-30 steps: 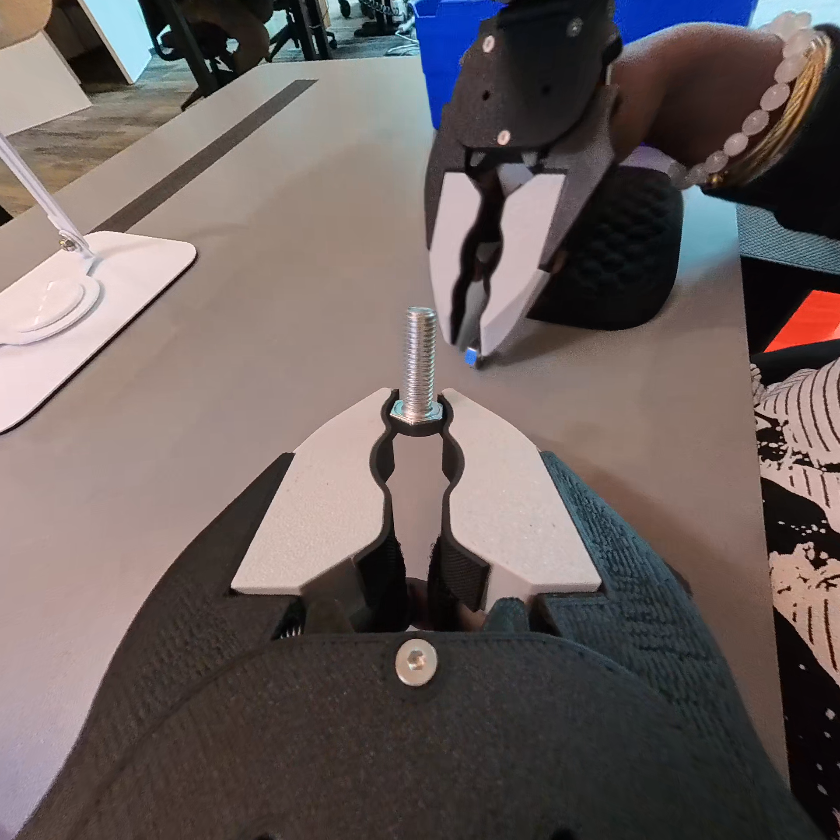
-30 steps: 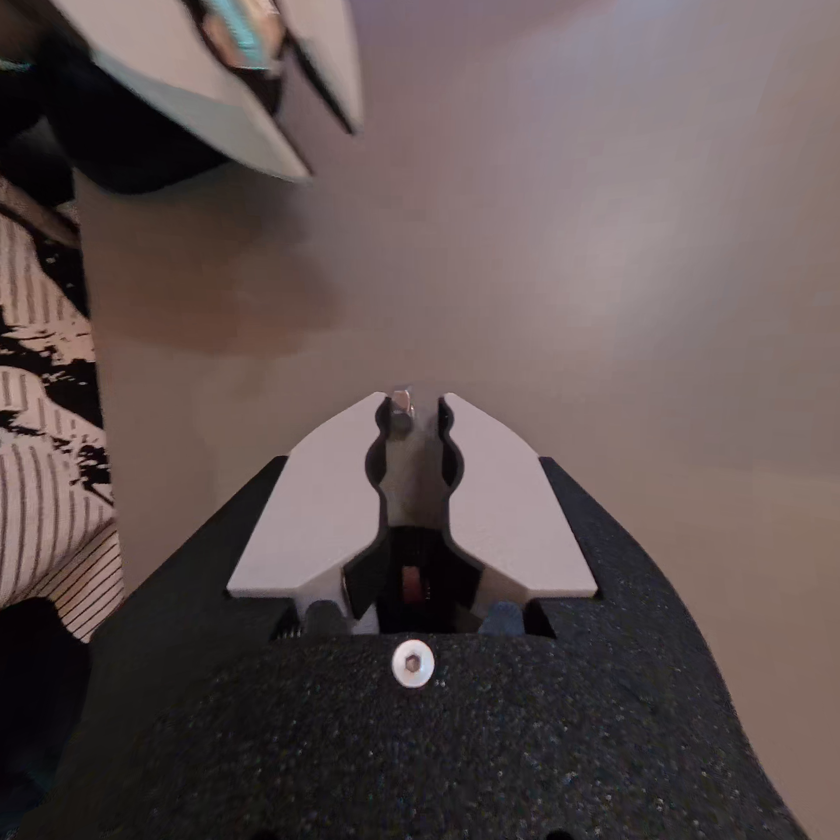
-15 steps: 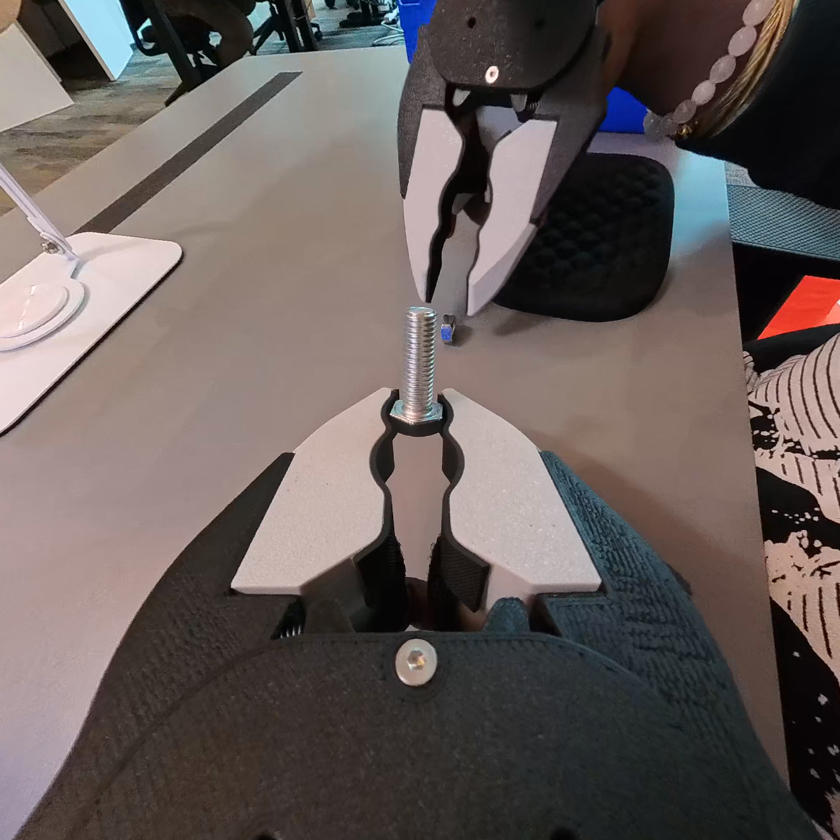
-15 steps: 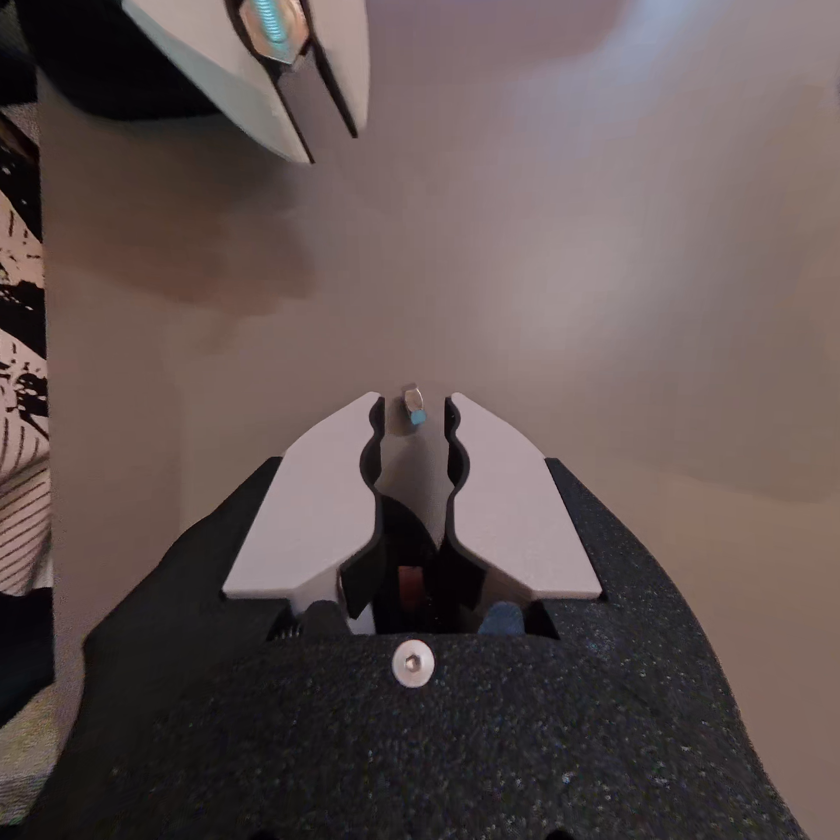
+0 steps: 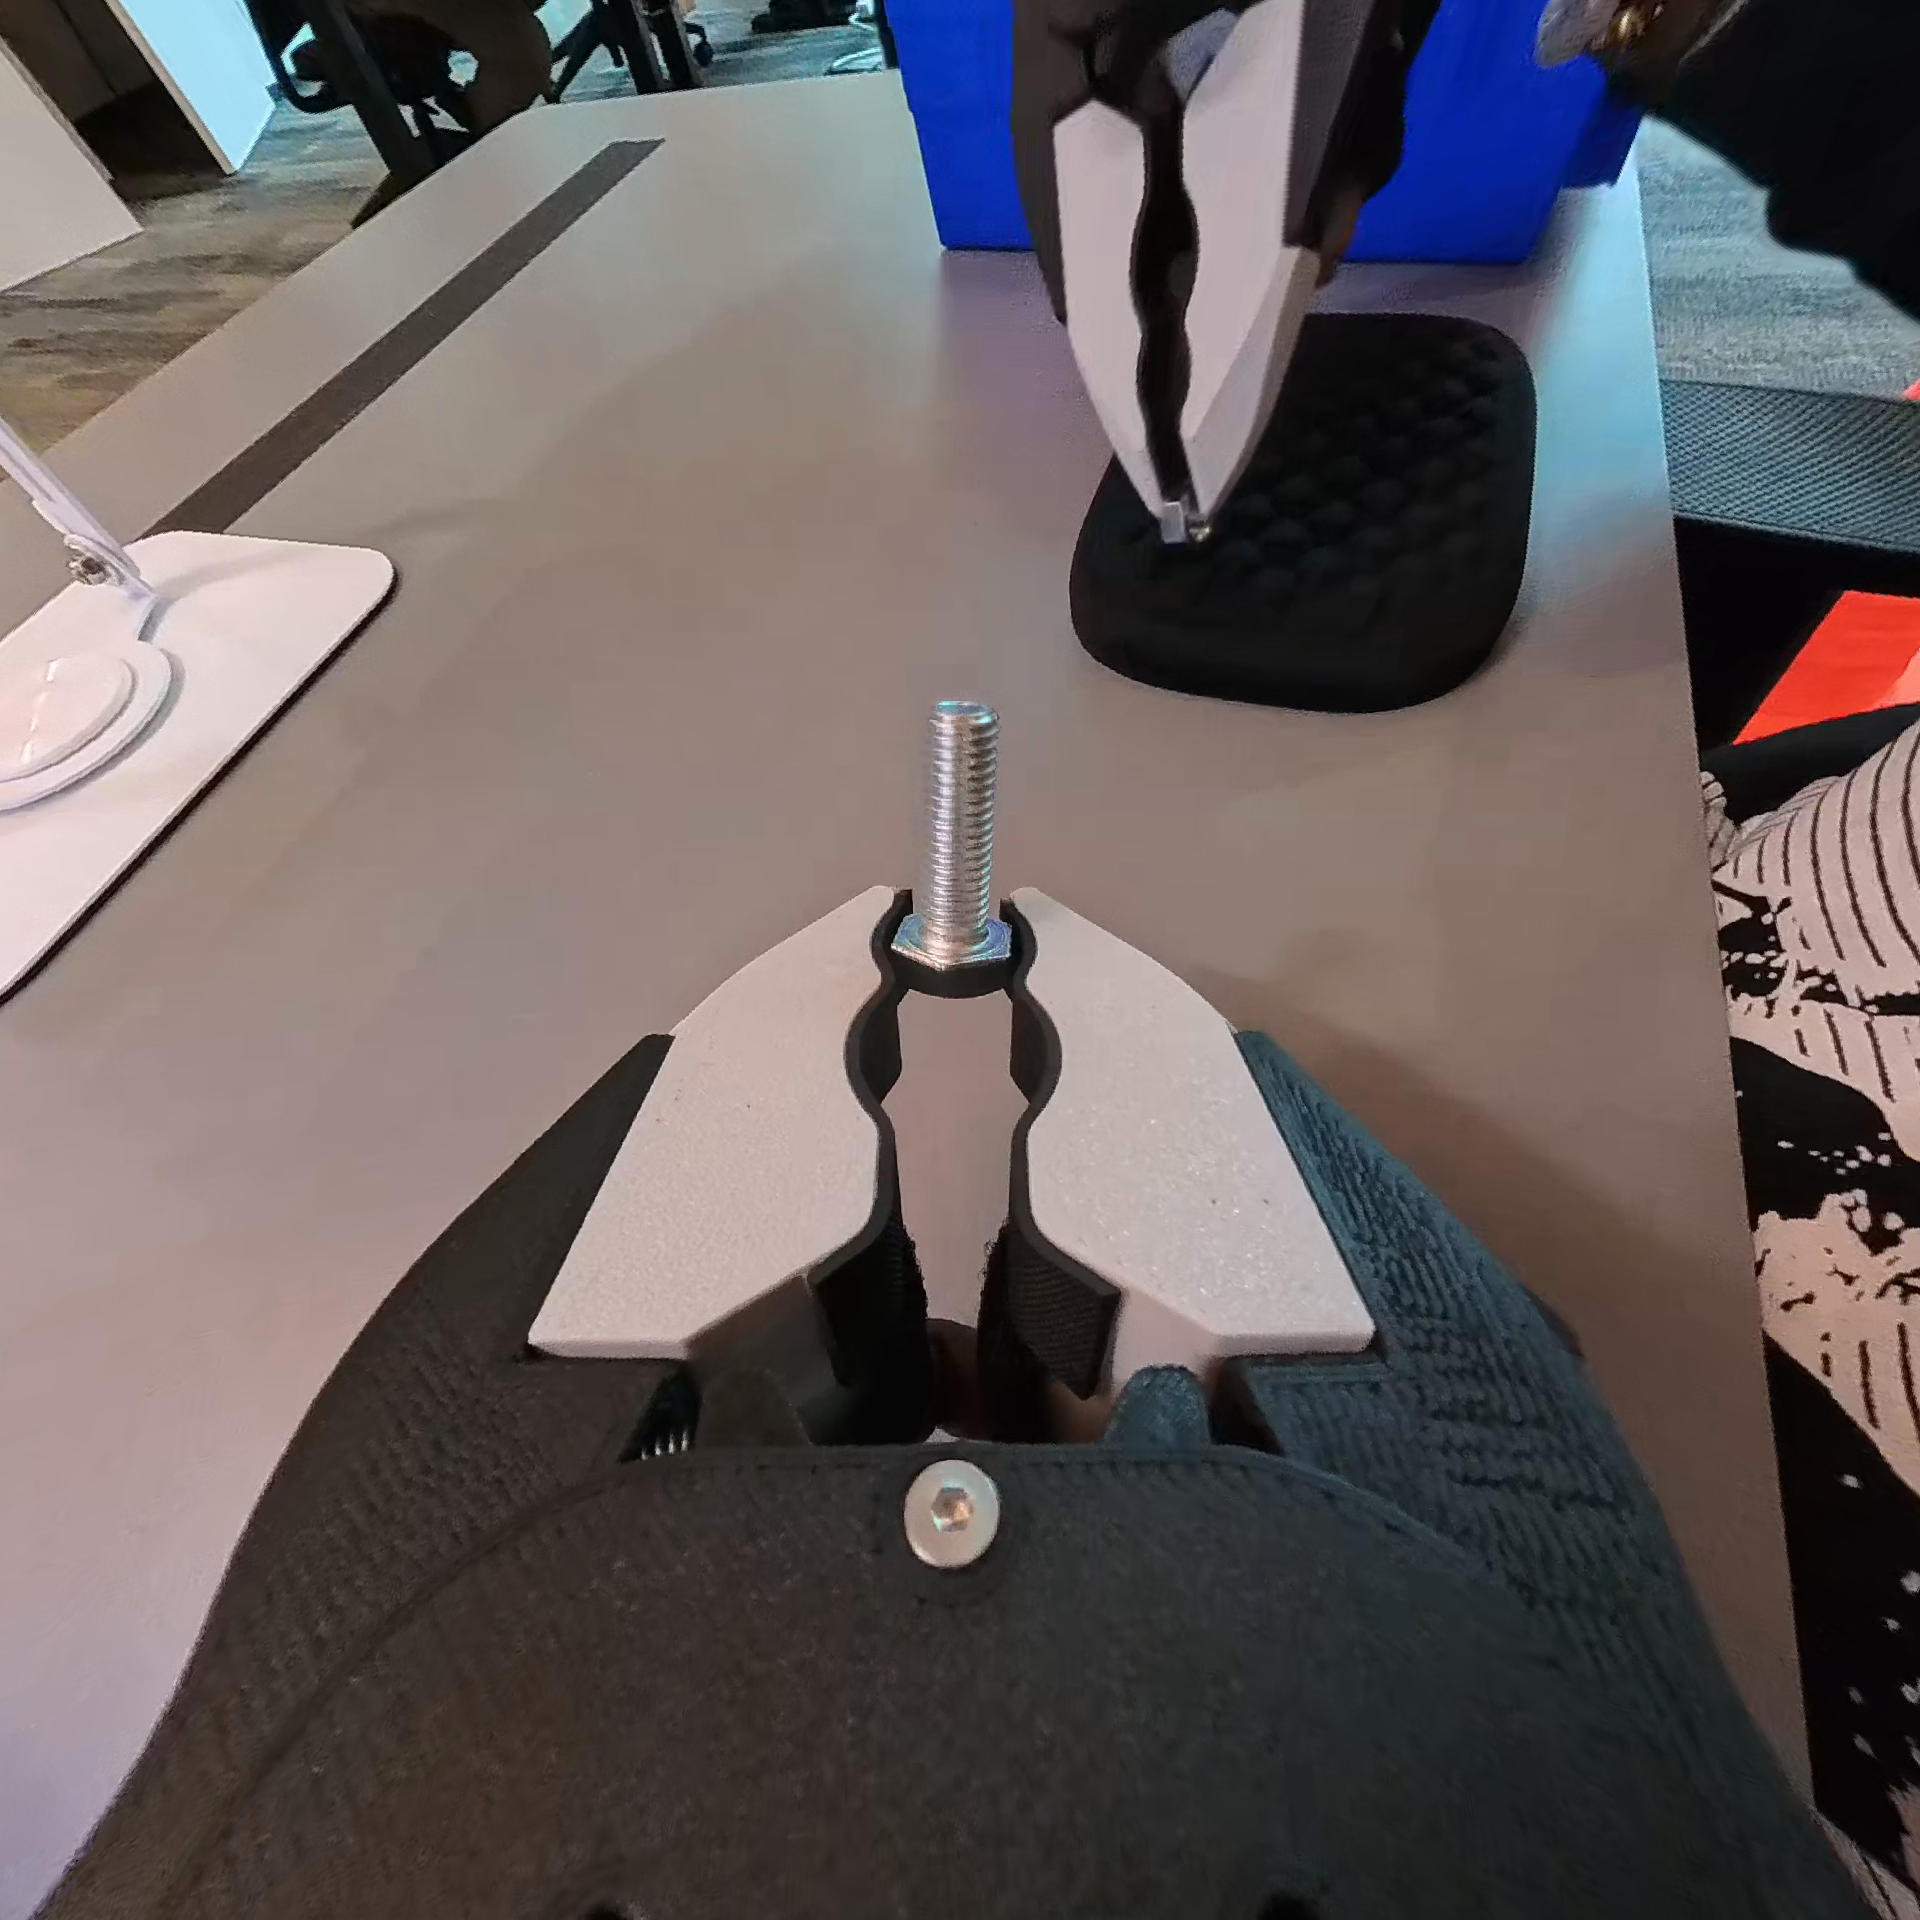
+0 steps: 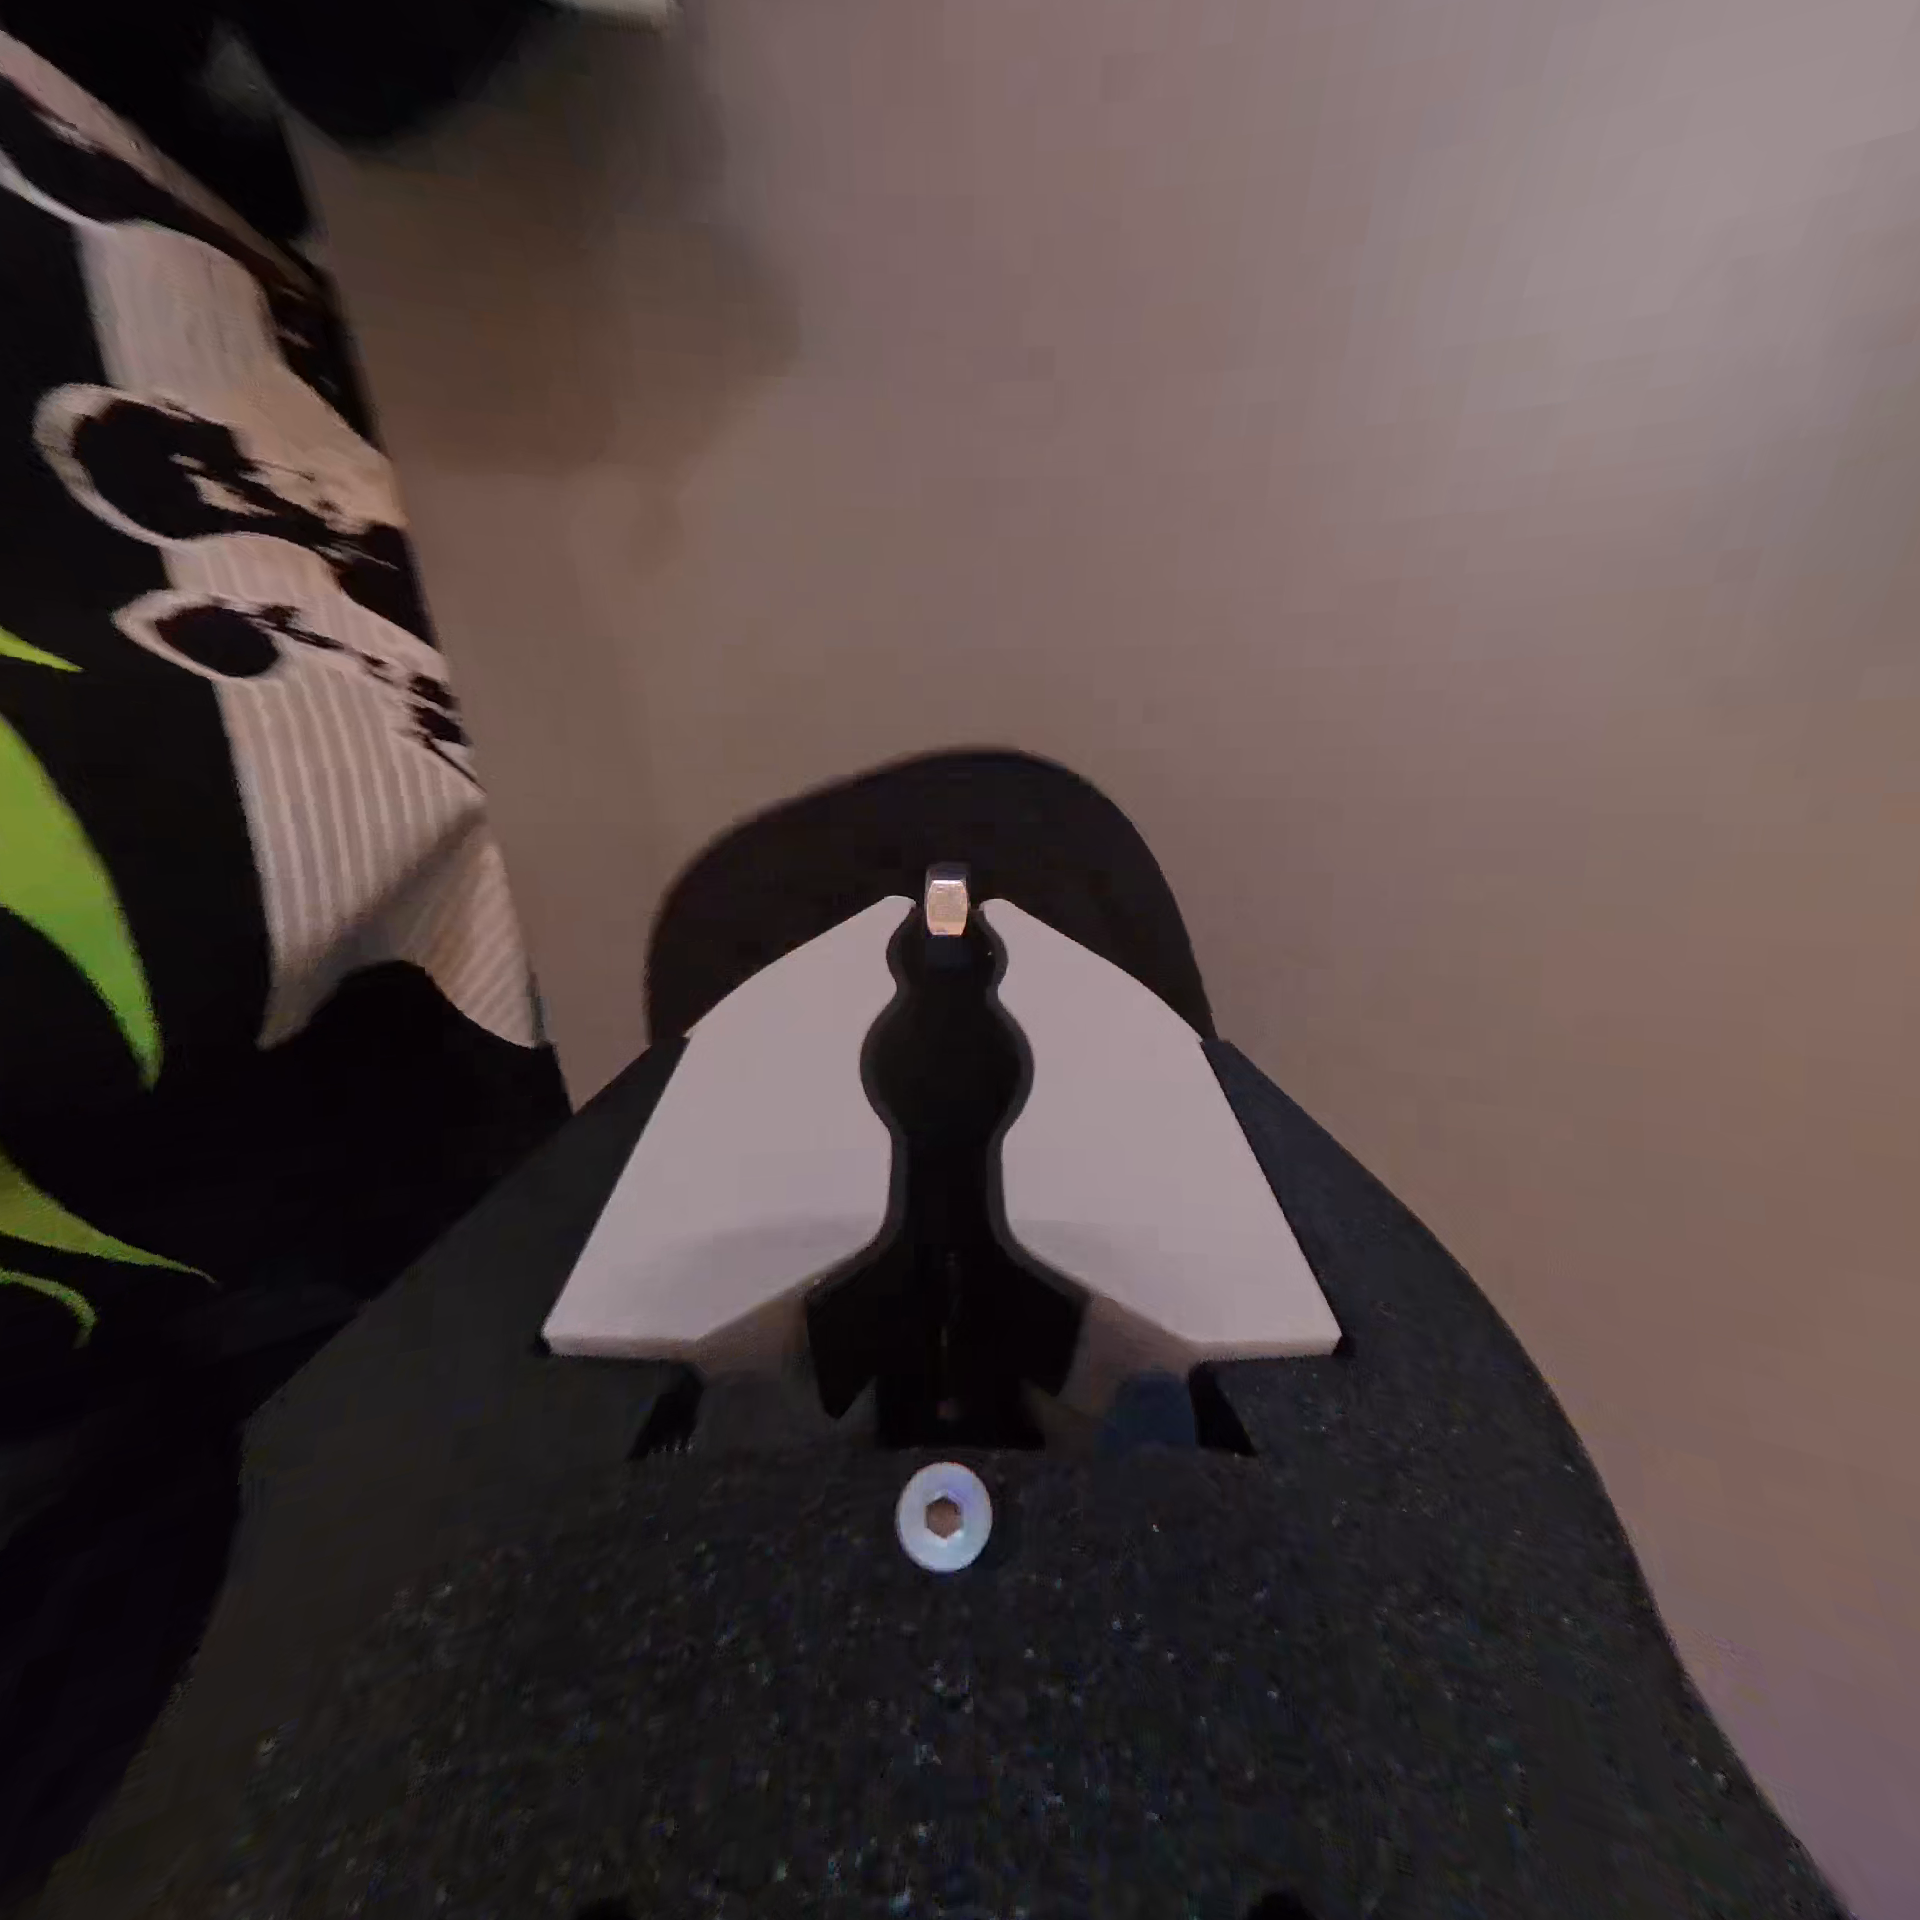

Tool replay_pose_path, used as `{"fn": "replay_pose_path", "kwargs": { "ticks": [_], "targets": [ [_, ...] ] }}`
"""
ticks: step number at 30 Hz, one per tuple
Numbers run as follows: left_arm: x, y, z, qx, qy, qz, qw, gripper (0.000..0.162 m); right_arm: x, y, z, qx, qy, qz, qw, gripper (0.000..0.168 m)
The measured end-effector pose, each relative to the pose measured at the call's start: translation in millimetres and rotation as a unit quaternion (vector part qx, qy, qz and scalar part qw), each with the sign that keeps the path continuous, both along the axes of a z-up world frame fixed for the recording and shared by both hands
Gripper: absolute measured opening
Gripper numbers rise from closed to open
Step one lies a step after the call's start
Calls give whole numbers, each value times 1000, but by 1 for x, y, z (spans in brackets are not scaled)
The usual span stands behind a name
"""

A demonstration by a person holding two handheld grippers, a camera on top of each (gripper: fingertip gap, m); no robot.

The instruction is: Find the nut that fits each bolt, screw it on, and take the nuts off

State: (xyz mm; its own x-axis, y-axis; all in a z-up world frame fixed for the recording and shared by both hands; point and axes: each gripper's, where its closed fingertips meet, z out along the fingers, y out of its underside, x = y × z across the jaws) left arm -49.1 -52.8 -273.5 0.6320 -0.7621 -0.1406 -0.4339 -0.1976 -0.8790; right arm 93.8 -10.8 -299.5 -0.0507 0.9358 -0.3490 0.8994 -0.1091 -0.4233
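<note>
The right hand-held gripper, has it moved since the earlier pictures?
Yes. The right hand-held gripper, shut on the nut, has moved from bare table to over the black pad.

Left gripper [image 5: 953,940] clamps the hex head of an upright silver threaded bolt [image 5: 961,826] above the grey table [image 5: 623,623]. Right gripper [image 5: 1184,514] pinches a small silver nut [image 5: 1179,522] over a black textured pad [image 5: 1351,540].

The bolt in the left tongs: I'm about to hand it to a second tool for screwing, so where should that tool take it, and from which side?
Grip the bolt by its hex head, as the left tongs do now: the flat sides give purchase. Come in level from the side, below the upright threaded shaft, leaving the thread free for the nut held in the right tongs.
</note>
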Motion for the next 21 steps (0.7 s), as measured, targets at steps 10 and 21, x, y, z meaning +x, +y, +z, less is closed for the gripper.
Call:
{"fn": "replay_pose_path", "kwargs": {
  "ticks": [10,21],
  "targets": [
    [1,0,-2,-4,3,-1,1000,17,-3,14,14,131,66,27,989,25],
    [4,-2,-9,-10,24,-14,1000,16,-4,7,-1,215,18,145,966,29]
  ]
}}
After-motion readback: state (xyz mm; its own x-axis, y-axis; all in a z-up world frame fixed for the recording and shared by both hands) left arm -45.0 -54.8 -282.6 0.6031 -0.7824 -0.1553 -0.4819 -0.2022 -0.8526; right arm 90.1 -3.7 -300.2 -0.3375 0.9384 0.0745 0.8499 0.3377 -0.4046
